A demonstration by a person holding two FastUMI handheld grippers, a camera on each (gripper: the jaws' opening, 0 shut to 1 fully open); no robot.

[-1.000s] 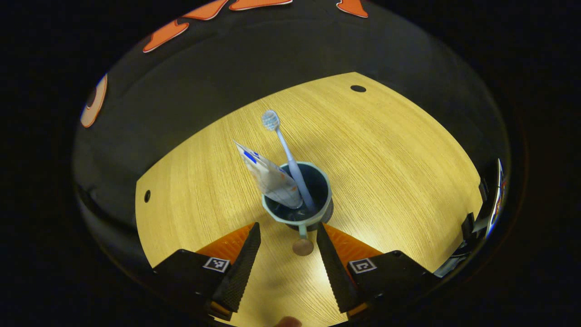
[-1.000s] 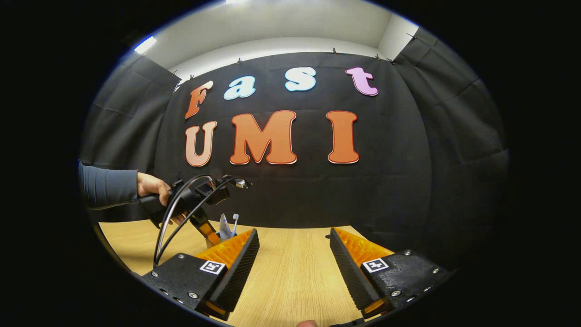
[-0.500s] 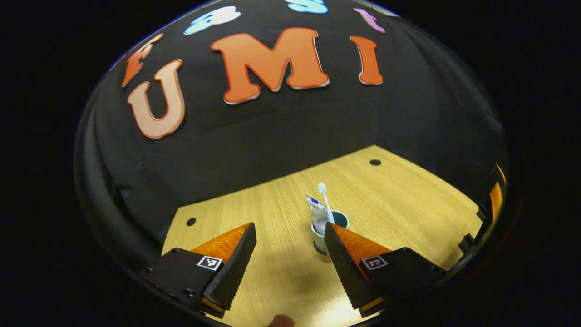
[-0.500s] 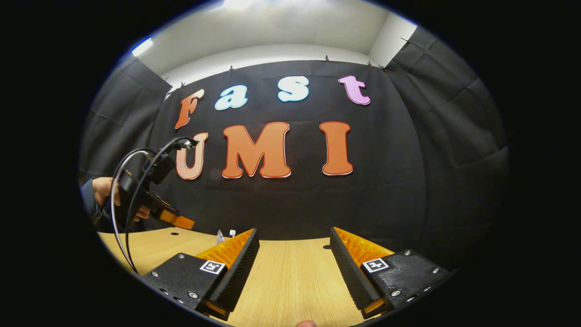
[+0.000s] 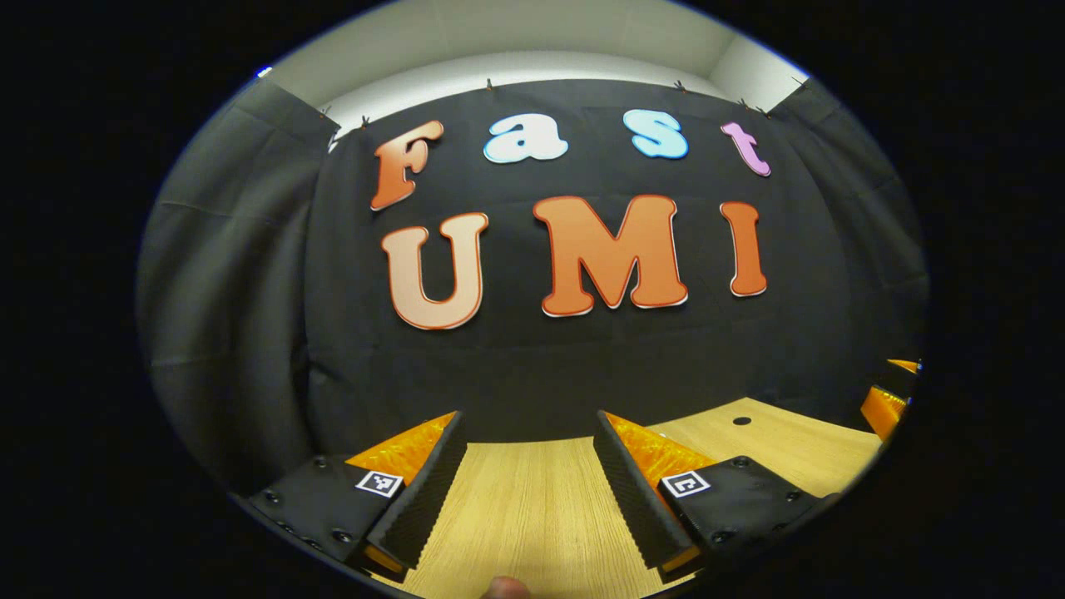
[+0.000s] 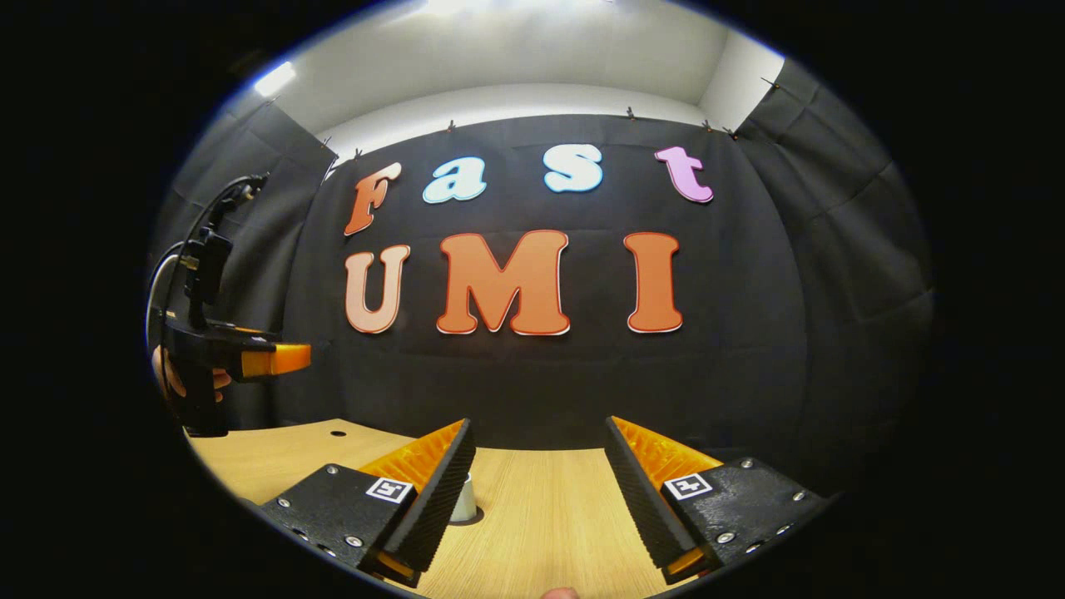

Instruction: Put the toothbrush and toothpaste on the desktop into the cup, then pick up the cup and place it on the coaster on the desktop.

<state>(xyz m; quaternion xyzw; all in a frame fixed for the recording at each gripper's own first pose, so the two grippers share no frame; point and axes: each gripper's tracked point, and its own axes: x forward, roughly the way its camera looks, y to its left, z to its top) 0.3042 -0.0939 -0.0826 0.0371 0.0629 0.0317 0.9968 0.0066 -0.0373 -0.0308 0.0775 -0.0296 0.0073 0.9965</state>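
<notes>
your left gripper (image 5: 526, 474) and right gripper (image 6: 534, 482) both hang spread apart over the wooden desktop (image 6: 532, 516), clamping nothing. the cup (image 6: 463, 502) peeks from behind your right gripper's left finger, mostly hidden, its contents unseen.

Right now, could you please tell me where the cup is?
In the right gripper view, the cup stands on the desk, partly hidden behind the right tongs' left finger.

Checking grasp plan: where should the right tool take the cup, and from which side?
Across its round lower wall, coming in level from the near side. The cup stands upright on the desktop, just ahead of the open right tool but half behind one finger, so shift left first. Rim hidden.
</notes>
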